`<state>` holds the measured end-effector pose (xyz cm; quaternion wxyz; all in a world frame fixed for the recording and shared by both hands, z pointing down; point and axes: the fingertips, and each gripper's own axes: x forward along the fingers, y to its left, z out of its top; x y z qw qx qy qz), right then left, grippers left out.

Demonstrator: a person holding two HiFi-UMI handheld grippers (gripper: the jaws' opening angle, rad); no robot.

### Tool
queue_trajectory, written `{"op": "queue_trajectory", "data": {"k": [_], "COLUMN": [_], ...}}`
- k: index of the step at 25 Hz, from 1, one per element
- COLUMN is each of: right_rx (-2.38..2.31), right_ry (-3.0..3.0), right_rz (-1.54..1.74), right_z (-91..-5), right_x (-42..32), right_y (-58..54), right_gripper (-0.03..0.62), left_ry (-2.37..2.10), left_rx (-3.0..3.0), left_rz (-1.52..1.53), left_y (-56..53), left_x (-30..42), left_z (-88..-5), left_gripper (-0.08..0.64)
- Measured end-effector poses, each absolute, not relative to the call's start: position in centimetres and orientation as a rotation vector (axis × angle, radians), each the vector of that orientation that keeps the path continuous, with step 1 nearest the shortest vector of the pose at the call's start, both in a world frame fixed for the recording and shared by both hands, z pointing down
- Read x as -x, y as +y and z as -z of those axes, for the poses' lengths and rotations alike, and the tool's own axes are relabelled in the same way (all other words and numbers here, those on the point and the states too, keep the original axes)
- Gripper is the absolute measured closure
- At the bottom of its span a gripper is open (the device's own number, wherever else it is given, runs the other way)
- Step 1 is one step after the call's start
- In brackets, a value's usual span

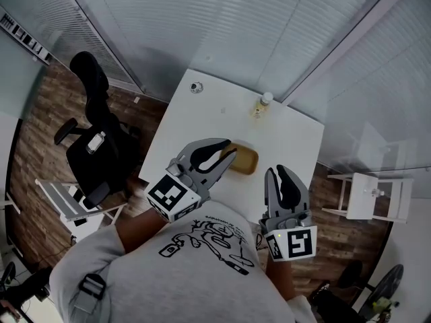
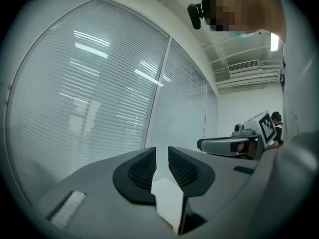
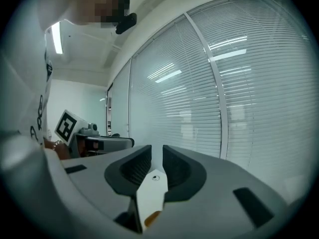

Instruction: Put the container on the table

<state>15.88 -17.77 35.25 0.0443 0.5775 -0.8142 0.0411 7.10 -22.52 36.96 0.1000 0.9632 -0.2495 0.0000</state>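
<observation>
A yellow-brown shallow container [image 1: 245,160] lies on the white table [image 1: 202,123], near the edge closest to me. In the head view my left gripper [image 1: 232,149] hovers over the container's left end and hides part of it. Its jaws stand shut to a thin slit with nothing between them. My right gripper [image 1: 279,171] is held to the right of the container, apart from it, shut and empty too. In the right gripper view an orange sliver [image 3: 152,217] shows low between the pads. I cannot tell whether it is the container.
A small bottle [image 1: 263,104] stands at the table's far edge and a small round object [image 1: 196,87] at its far left corner. A black office chair [image 1: 101,136] is left of the table, a white stool [image 1: 374,194] to the right. Window blinds [image 1: 236,25] close the far side.
</observation>
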Motion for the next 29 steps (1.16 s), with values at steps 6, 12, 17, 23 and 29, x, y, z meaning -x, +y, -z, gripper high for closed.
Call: {"op": "queue_trajectory", "data": {"k": [6,12,17,23,29], "right_rx": [-1.804,-1.819,-1.819,-1.825,-1.829], "right_ry": [-2.473,-2.461,-2.453,-2.445,-2.451], "right_rz": [-0.095,-0.098,-0.093,-0.081,-0.081], "right_z": [-33.9,-33.8,-33.7,-33.5,-33.4], "right_x": [-16.1,-16.1,-16.1,-16.1,-15.9], "right_y": [-17.2,-17.3,-17.3,-17.1,-17.0], "right_gripper": [0.541,0.543,0.545,0.546,0.546], "left_ry": [-0.854,-0.864,-0.863,-0.856,-0.848], "left_rx": [-2.822,-2.811,-2.805,-2.8,-2.799], "left_rz": [0.028,0.041,0.052,0.06,0.058], "left_y": [-23.0,-23.1,-23.1,-23.0,-22.9], "left_x": [-5.5,-5.1,-5.0,-4.9,-4.9], "left_z": [-35.8,-35.6,-35.5,-35.5,-35.4], "left_gripper": [0.486,0.486,0.486,0.486,0.486]}}
